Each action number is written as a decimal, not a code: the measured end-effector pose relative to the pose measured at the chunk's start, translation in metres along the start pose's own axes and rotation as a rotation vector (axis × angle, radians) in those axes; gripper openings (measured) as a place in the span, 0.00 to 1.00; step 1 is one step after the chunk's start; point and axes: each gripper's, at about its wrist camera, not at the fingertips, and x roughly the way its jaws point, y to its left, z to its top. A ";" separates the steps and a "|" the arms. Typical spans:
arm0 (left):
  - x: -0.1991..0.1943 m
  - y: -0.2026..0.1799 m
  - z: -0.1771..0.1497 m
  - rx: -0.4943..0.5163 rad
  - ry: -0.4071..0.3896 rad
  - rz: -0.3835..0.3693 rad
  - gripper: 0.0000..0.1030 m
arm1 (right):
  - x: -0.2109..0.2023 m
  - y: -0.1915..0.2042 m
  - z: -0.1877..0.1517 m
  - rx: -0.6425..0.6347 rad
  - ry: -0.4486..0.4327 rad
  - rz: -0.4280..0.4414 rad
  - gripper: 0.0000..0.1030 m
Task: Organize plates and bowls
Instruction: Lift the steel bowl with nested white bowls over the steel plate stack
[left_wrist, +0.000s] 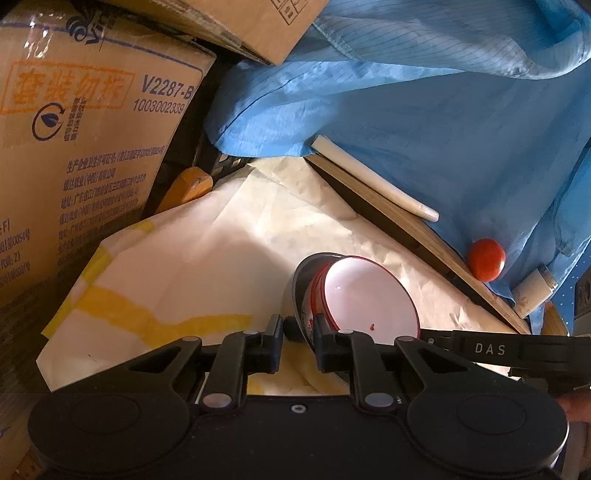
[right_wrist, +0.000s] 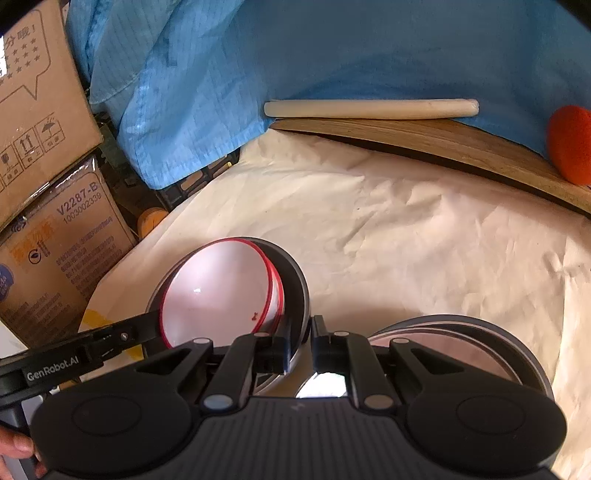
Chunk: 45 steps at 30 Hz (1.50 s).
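Red-rimmed white bowl sits tilted inside a grey bowl on the cream cloth. Left gripper and right gripper each pinch the grey rim. Likely rigid, glossy, slippery, breakable; rims offer the surest hold.

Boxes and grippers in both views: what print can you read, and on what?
"V2287-B" and "1003002339": lower cardboard box.
Orange Chinese stamp on that box: too blurred to read.
Small print below it: too small.
"DAS": right gripper arm.
"GenRobot.AI": left gripper arm.
Handling symbols and stars: upper box.
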 end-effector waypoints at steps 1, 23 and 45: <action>0.000 0.000 0.000 -0.002 -0.001 0.002 0.17 | 0.000 -0.001 0.000 0.003 0.000 0.002 0.12; 0.003 -0.008 0.005 -0.022 -0.008 0.017 0.14 | -0.007 -0.010 0.003 0.050 -0.029 0.034 0.12; -0.003 -0.041 0.007 0.017 -0.023 -0.012 0.14 | -0.037 -0.024 -0.005 0.069 -0.087 0.020 0.12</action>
